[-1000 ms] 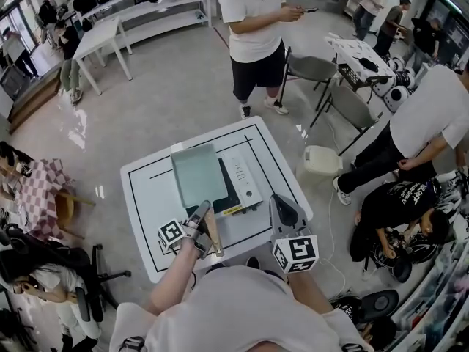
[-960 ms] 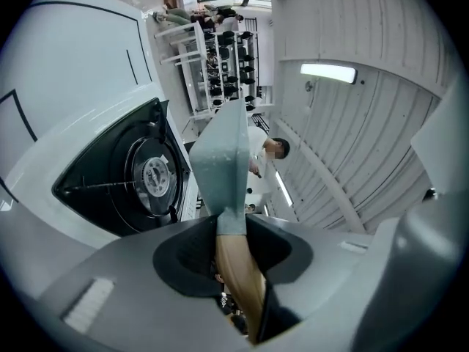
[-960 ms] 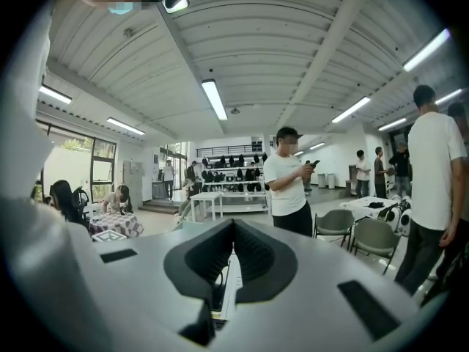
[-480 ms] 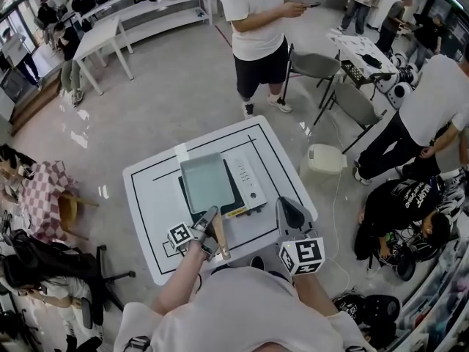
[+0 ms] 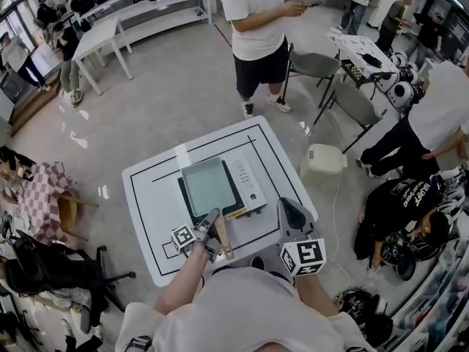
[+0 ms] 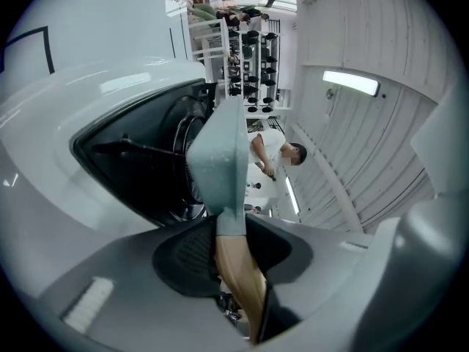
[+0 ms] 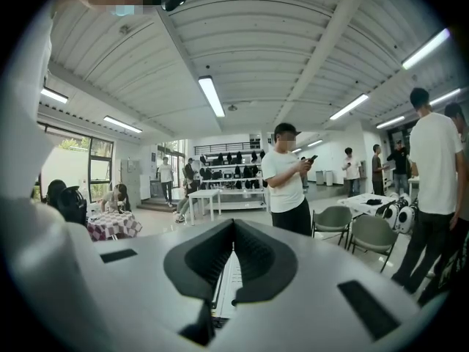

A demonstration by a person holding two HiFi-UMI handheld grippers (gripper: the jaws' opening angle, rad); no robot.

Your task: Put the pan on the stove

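A pale green rectangular pan [image 5: 207, 187] hangs level just over the black cooktop of the stove [image 5: 247, 182] on the white table [image 5: 146, 218]. I cannot tell whether it touches the burner. My left gripper [image 5: 211, 224] is shut on the pan's wooden handle [image 5: 220, 240] at the table's near edge. In the left gripper view the pan [image 6: 220, 152] shows edge-on beyond the jaws [image 6: 231, 229], with the black burner [image 6: 139, 171] close behind it. My right gripper [image 5: 287, 210] points up at the near right, its jaws [image 7: 233, 226] shut with nothing in them.
A person in a white shirt [image 5: 256, 20] stands beyond the table. Two grey chairs [image 5: 314, 68] and a white bin [image 5: 322, 160] are to the right. People crouch at the far right. An office chair [image 5: 88, 277] stands at the left.
The pan has come down and levelled out over the cooktop; the burner now looks much closer in the left gripper view. The right gripper has barely moved.
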